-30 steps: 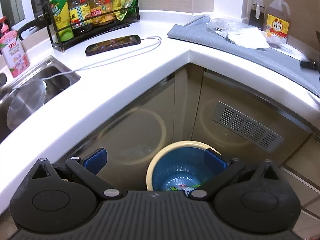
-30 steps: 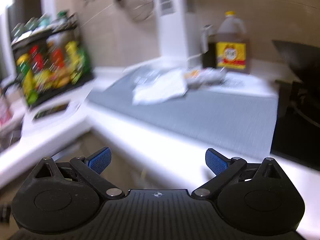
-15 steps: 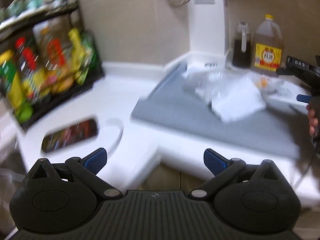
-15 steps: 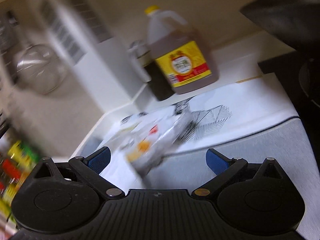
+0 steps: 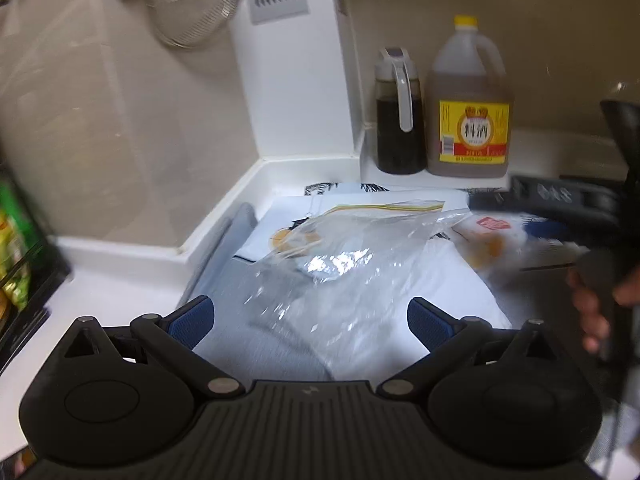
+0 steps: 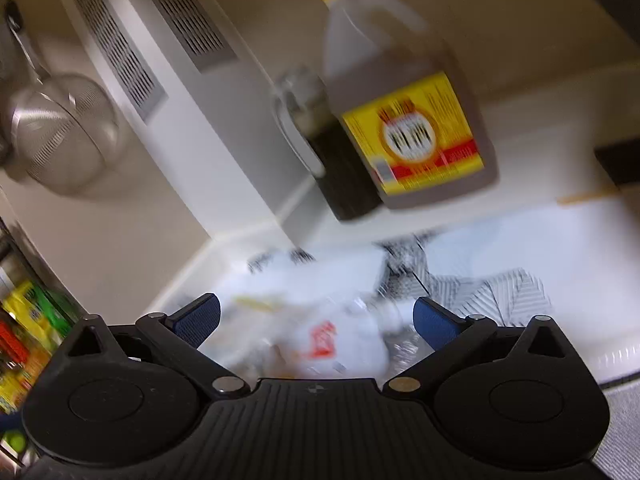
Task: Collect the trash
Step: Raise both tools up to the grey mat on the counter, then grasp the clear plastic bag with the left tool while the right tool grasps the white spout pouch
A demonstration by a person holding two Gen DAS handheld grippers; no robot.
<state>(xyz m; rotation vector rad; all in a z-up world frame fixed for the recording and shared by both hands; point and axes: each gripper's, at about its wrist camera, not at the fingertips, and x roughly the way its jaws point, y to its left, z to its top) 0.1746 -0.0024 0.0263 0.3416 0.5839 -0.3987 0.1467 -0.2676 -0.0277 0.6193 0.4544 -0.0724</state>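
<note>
Clear zip bag (image 5: 344, 264) — yellow seal; yellow-labelled amber jug (image 5: 468, 120); grey mat (image 5: 240, 320).

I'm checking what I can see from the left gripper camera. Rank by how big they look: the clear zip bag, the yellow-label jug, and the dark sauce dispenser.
1. clear zip bag, largest, though it lies nearest the camera, which inflates it.
2. yellow-label jug.
3. dark sauce dispenser, narrower and shorter than the jug beside it.

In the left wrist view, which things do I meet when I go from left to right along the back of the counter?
Condiment rack → hanging wire strainer → white column with vent → dark sauce dispenser → yellow-label jug.
</note>
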